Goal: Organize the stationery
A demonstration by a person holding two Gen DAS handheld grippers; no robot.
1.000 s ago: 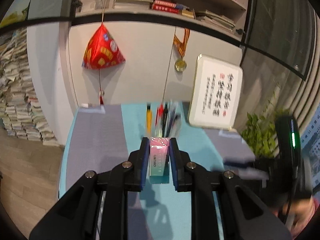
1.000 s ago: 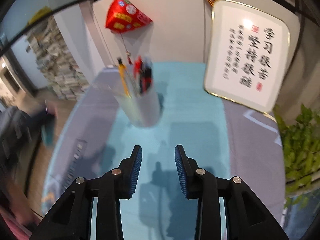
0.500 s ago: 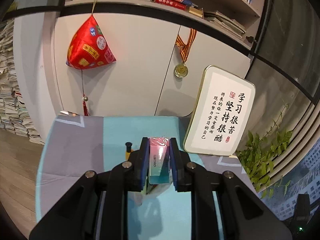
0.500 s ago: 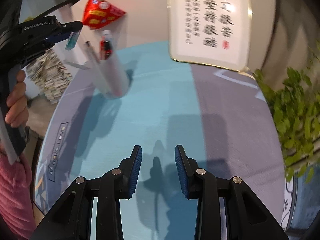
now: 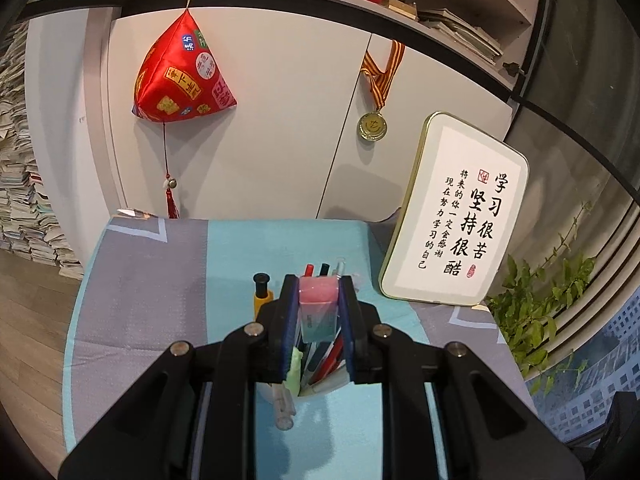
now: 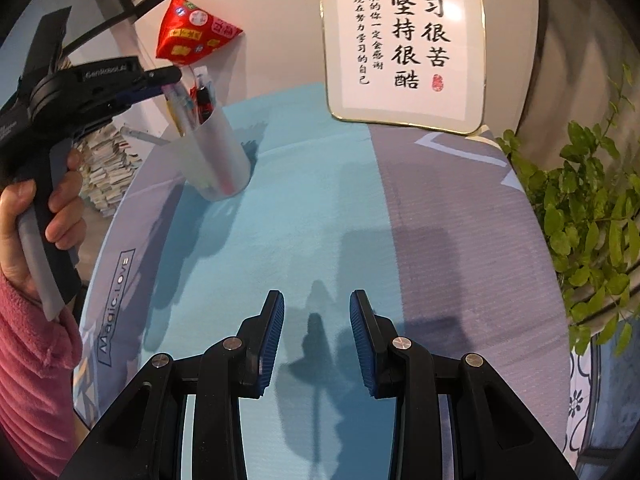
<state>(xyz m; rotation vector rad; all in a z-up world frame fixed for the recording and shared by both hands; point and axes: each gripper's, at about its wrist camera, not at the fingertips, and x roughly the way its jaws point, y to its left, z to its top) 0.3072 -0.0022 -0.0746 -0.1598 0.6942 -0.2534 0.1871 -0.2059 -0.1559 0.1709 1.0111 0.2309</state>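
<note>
Two risks: the left gripper (image 5: 319, 312), clamped on the eraser (image 5: 318, 308), could miss the pen cup (image 6: 216, 156) at centre frame; right gripper (image 6: 317, 336) fingers stood apart, empty.

Cup (image 5: 320, 394) mostly hidden behind left gripper (image 5: 319, 316); only near rim strip visible in left view. Eraser (image 5: 319, 308) sides covered by pads; print on sleeve too small to read. Pen (image 5: 261, 294) lower barrels hidden by fingers. In right view, eraser itself not separable from pens at cup (image 6: 218, 156) mouth. Sleeve (image 6: 30, 380) cut by frame edge.
</note>
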